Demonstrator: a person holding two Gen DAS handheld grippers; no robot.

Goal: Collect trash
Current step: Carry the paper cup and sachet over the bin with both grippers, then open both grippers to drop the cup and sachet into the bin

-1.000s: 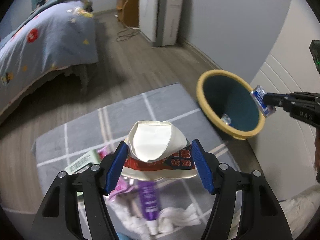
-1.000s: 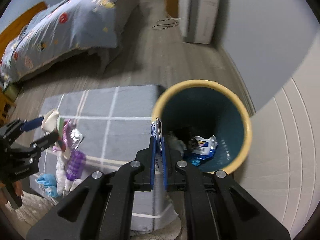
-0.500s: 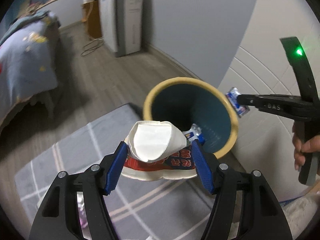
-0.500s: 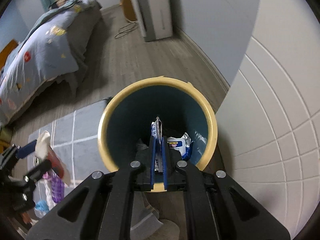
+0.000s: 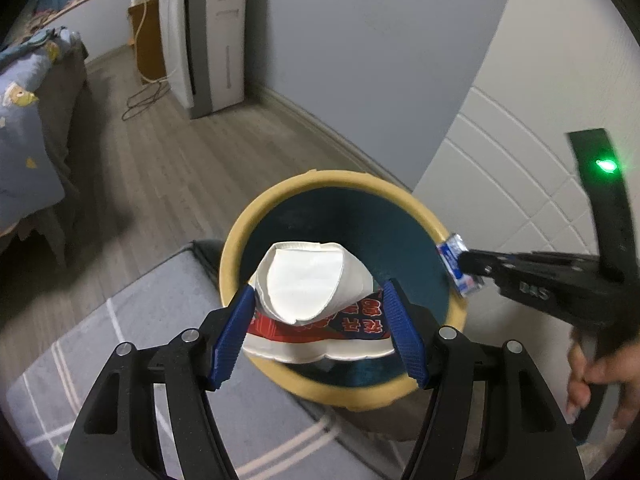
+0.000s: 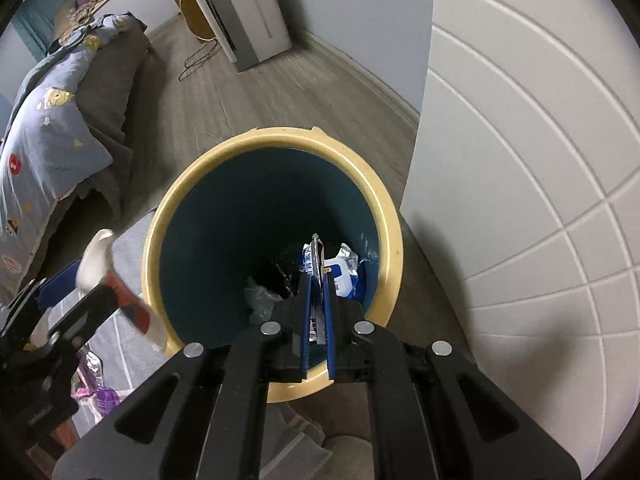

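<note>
My left gripper (image 5: pixel 320 312) is shut on a crushed white paper cup (image 5: pixel 308 292) with red and blue print, held over the near rim of a dark-teal trash bin with a yellow rim (image 5: pixel 280 196). My right gripper (image 6: pixel 316 280) is shut on a small flat blue-and-white wrapper (image 6: pixel 313 256), held over the bin's opening (image 6: pixel 256 216). The right gripper and its wrapper (image 5: pixel 456 268) also show at the bin's right rim in the left wrist view. The cup (image 6: pixel 116 284) shows at the bin's left rim in the right wrist view. Wrappers lie at the bin's bottom (image 6: pixel 344 268).
A grey checked mat (image 5: pixel 132 320) lies left of the bin, with purple trash (image 6: pixel 100 392) on it. A bed (image 6: pixel 48 120) stands at the left. A white appliance (image 5: pixel 208 40) stands by the far wall. A white panelled door (image 6: pixel 520 160) is right of the bin.
Both grippers have moved in over the bin. The cup has gone from above the mat to above the bin's near rim. The right gripper's wrapper now hangs deeper over the opening.
</note>
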